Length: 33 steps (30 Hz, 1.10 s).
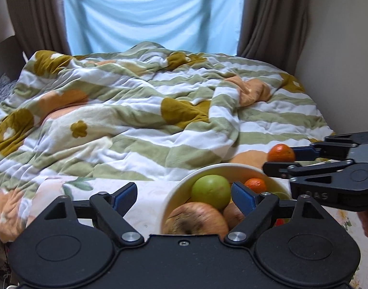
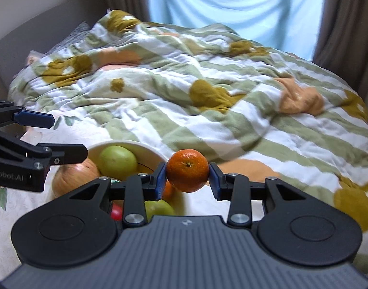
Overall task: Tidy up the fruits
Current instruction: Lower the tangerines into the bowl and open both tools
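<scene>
My right gripper [image 2: 187, 177] is shut on an orange mandarin [image 2: 187, 170], held just right of and above a cream bowl [image 2: 145, 145]. The bowl sits on a floral sheet and holds a green apple [image 2: 117, 159], a large reddish apple [image 2: 73, 177], another green fruit [image 2: 158, 208] and something red. The left wrist view shows the same bowl [image 1: 176, 192] with the green apple [image 1: 210, 188], the reddish apple [image 1: 196, 219] and a small mandarin [image 1: 256, 184]. My left gripper [image 1: 184, 196] stands open over the bowl's left side, holding nothing. The right gripper [image 1: 281, 159] with its mandarin [image 1: 281, 153] enters from the right.
A rumpled green, white and orange striped blanket [image 1: 140, 110] covers the bed behind the bowl. Brown curtains [image 1: 273, 14] frame a pale blue drape [image 1: 150, 12] at the back. A wall [image 1: 340, 60] runs along the right; a padded headboard [image 2: 39, 26] stands at the left.
</scene>
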### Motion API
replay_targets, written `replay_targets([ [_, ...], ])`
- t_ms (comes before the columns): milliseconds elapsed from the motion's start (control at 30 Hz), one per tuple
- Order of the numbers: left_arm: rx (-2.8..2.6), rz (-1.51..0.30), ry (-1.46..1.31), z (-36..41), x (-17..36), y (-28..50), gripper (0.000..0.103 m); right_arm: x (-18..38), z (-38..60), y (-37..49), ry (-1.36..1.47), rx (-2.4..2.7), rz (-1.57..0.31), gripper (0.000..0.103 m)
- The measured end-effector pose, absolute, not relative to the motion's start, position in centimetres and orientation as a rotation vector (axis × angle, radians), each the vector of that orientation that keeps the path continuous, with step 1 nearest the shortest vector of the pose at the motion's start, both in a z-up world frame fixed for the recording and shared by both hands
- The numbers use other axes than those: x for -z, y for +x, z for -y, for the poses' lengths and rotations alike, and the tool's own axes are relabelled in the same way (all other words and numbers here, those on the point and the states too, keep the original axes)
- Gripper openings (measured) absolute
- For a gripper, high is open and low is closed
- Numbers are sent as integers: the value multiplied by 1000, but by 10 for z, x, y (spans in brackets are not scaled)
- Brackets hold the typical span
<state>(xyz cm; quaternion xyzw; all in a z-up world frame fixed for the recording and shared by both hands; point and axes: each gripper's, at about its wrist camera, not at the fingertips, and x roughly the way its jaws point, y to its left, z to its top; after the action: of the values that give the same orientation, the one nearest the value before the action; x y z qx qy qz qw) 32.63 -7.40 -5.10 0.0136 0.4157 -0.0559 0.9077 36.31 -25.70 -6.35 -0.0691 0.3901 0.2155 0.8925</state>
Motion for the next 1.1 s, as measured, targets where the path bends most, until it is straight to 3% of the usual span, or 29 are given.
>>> replay_targets([
  [467, 47, -855, 1, 51, 58, 311, 88, 87, 219, 376, -177, -561, -807, 54],
  [600, 45, -845, -7, 46, 53, 300, 88, 81, 223, 372, -155, -539, -789, 76],
  [700, 52, -829, -8, 44, 45, 290, 88, 69, 228, 362, -131, -506, -768, 86],
  [1100, 123, -695, -6, 33, -13, 222, 88, -1, 244, 279, -90, -331, -671, 87],
])
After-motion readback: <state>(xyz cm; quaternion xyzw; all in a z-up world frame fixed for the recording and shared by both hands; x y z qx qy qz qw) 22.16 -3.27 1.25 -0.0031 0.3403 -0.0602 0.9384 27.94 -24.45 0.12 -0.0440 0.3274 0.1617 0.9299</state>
